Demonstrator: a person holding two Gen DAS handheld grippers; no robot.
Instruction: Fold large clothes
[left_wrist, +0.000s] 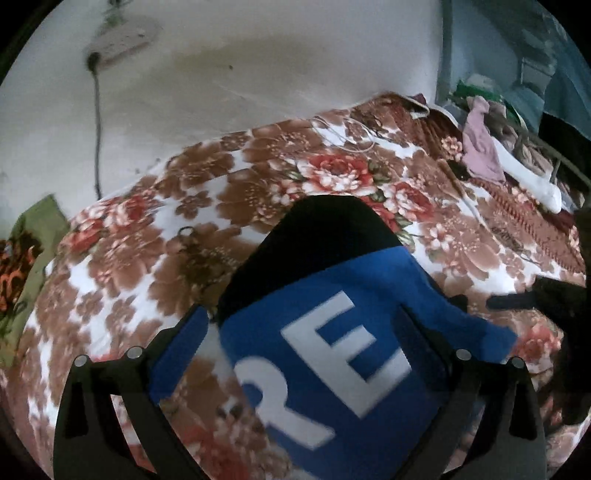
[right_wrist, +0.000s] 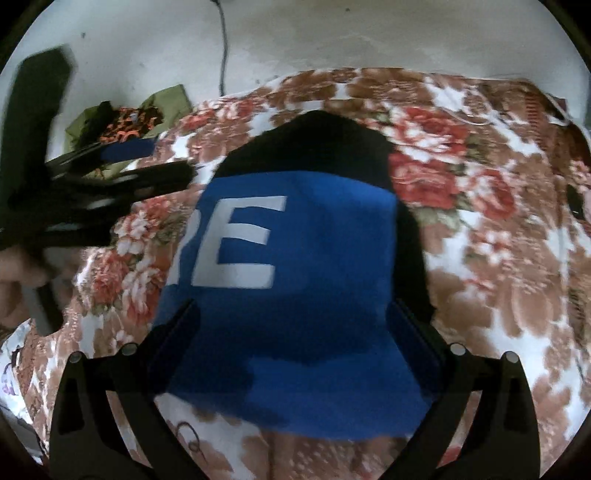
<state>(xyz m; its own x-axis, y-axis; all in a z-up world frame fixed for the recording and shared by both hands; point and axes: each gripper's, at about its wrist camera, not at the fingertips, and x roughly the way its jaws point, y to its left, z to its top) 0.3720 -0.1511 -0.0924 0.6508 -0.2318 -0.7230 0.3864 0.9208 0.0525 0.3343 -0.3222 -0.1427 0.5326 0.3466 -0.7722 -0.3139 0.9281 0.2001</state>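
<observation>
Fingers of the left tool (left_wrist: 301, 325) stood wide apart nearest the lens, one on either side of the blue garment (left_wrist: 332, 350), gripping nothing that could be seen; whether they touched the cloth I could not tell. The right tool (right_wrist: 293, 317) was likewise spread wide, its fingers flanking the same garment's near blue panel.

That garment lay on the bed, over a floral blanket (left_wrist: 129, 258), already gathered into a compact bundle, blue with white letters toward the tools and black cloth at the far end. I judged the fold to be well along, with both tools positioned either to press the bundle flat or to take its near edge. The next move would call for closing on the near blue hem at both sides together, then carrying it evenly toward the black end so the layers did not slip.

Counted: one garment in work, two tools, one blanket. Farther off, a green and orange cloth (right_wrist: 129, 114) lay by the wall, a heap of other clothes (left_wrist: 491, 147) sat at the bed's far corner, and one cable (left_wrist: 98, 129) ran down the wall.
</observation>
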